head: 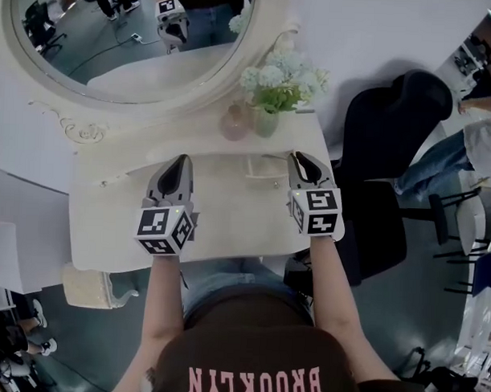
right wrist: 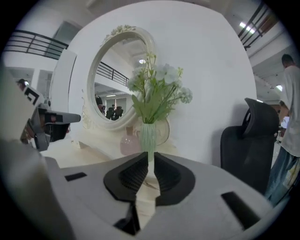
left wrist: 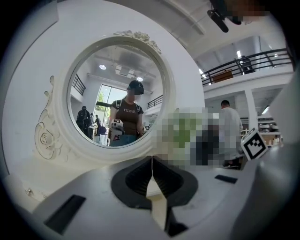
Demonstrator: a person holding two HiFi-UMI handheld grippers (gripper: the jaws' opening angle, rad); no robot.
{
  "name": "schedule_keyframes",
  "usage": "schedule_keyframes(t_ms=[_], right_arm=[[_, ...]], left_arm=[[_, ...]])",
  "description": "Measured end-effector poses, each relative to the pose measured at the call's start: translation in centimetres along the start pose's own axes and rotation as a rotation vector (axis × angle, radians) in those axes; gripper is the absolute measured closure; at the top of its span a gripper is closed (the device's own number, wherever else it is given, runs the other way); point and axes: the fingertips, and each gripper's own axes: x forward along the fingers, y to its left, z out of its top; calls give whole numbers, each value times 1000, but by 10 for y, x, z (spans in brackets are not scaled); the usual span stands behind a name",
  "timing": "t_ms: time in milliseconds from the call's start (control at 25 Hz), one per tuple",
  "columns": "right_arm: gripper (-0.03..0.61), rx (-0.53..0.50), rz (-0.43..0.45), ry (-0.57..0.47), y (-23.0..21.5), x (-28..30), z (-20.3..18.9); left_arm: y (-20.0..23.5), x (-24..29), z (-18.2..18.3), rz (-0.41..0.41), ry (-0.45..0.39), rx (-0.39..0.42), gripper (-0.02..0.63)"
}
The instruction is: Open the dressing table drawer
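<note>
The cream dressing table lies below me, and from above its top hides the drawer front. My left gripper hovers over the left half of the tabletop, jaws shut and empty, tips meeting in a line. It points at the round mirror. My right gripper hovers over the right half, aimed at the green vase of flowers. A narrow slit shows between its jaws, with nothing in it.
A pink bottle and the flower vase stand at the back of the tabletop under the mirror. A black office chair sits close on the right, a cream stool low on the left. People stand at the far right.
</note>
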Motion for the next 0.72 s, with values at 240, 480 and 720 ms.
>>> schedule_keyframes(t_ms=[240,480,720], right_arm=[[578,-31,-5,-105,-11,-21,35],[580,-41,-47,-191,-26,-45,60],[580,-73,-110,-263,-38,-76,81]], left_arm=[[-12,12,21,-42,-39,25,608],[-20,21,43,-79,-77,62,609],[-24,29,66,-116,-120,92,609]])
